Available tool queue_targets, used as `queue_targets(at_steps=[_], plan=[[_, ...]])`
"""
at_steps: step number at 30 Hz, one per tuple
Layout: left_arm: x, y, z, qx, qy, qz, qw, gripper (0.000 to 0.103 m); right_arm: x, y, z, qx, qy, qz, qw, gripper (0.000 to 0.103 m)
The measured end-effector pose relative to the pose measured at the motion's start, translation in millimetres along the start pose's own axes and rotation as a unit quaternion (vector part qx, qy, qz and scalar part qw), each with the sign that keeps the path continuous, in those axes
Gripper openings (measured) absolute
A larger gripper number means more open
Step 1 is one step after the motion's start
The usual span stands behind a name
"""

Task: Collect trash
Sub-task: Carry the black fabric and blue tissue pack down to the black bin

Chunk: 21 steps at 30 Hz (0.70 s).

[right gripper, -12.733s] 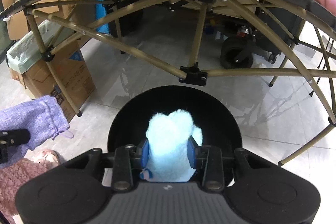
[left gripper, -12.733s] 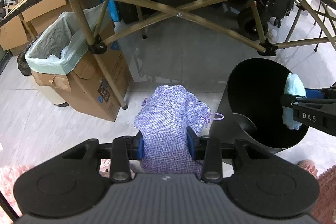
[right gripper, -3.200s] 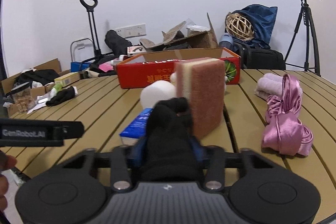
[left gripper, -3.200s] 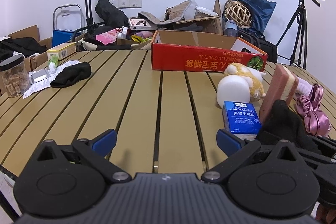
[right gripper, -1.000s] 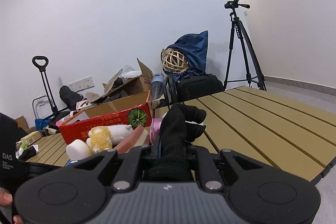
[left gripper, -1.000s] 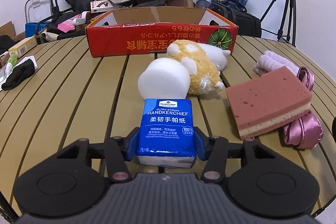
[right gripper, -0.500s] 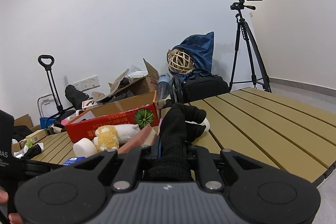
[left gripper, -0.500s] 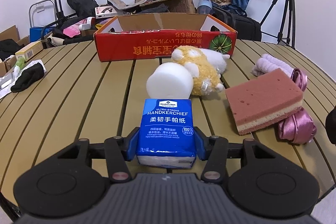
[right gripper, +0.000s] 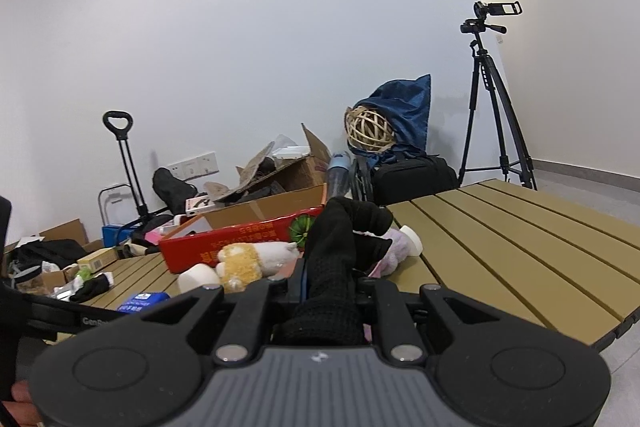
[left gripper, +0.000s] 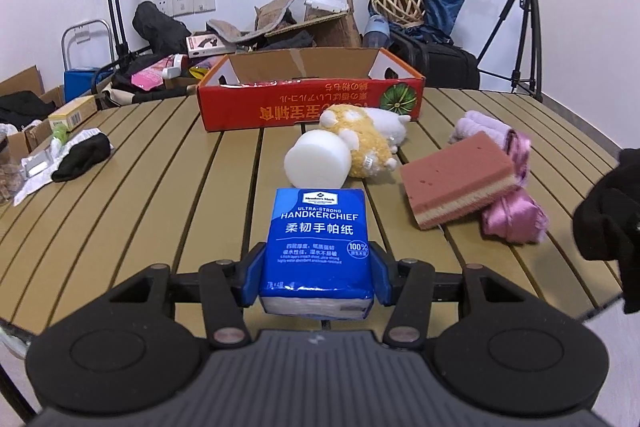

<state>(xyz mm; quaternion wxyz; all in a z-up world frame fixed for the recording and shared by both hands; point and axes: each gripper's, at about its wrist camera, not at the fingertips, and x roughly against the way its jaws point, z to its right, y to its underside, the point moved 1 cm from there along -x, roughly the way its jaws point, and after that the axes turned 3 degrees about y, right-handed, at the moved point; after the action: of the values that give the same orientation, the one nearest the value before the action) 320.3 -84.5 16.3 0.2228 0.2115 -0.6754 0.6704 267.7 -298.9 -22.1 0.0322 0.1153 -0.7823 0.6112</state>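
My left claw (left gripper: 318, 275) is clamped on a blue handkerchief tissue pack (left gripper: 319, 235), held just above the slatted desk (left gripper: 160, 195). My right claw (right gripper: 330, 287) grips a black glove (right gripper: 340, 259), raised over the desk's near edge. A pink sponge (left gripper: 456, 183) and a white foam cylinder (left gripper: 316, 163) lie beyond the pack.
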Motion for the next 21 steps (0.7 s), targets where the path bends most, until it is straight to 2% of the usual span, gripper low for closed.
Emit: queue_targets(at_steps=[11,21], plan=[[54.5,29.5,1.9,-0.028,0.007,-0.007,0.9996,0.053,36.1,11.4,-13.0,0.017,-0.024,-0.002,1.0,0.012],[78.4,61.5,-7.5,-0.034,0.013,-0.029,0.9989,0.053,62.8,36.6,-23.2,0.031,-0.037,-0.02,0.999,0.012]])
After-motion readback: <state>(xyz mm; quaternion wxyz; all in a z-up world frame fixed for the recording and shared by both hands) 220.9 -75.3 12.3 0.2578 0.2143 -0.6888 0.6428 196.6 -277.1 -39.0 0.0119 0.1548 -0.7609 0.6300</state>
